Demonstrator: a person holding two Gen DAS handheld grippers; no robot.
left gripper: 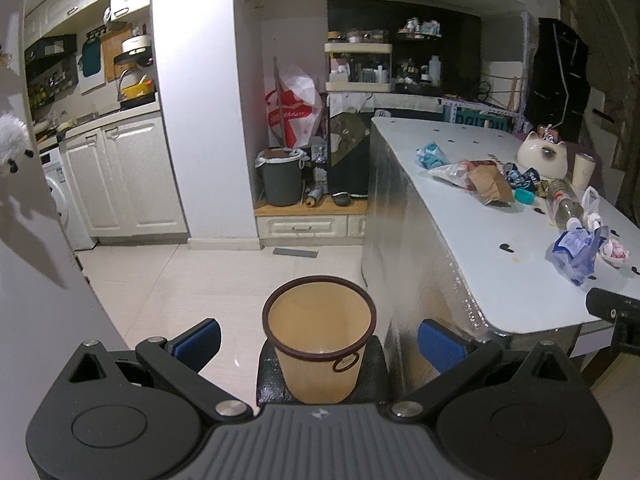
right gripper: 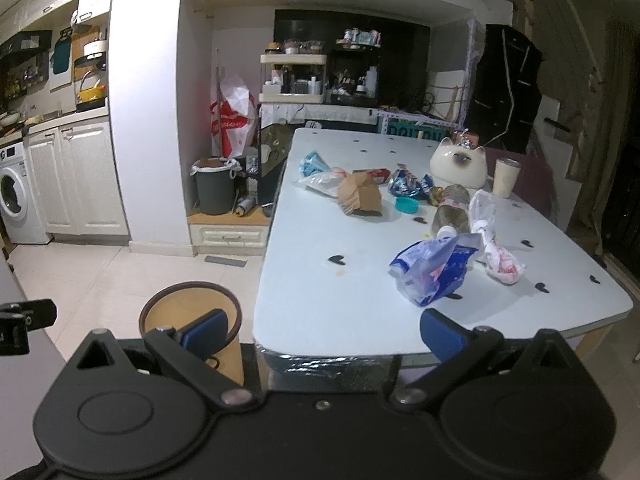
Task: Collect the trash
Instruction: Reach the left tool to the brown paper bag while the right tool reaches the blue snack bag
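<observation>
Then, both my grippers, left (left gripper: 319, 340) and right (right gripper: 324, 334), gaped empty while the blue wrapper (right gripper: 434, 270) lay on the table (right gripper: 340, 300) near the bin (left gripper: 320, 336), probably light, crinkly, best pinched mid-fold.

Open right tool (right gripper: 326, 330) faces litter-strewn table (right gripper: 320, 300); tan bin (right gripper: 228, 350) stands beside it.

We count one tan bin (right gripper: 192, 320) off the table's (right gripper: 340, 320) near-left corner. On the table: one bottle (right gripper: 452, 208), one cup (right gripper: 506, 178), two blue wrappers (right gripper: 434, 268).
</observation>
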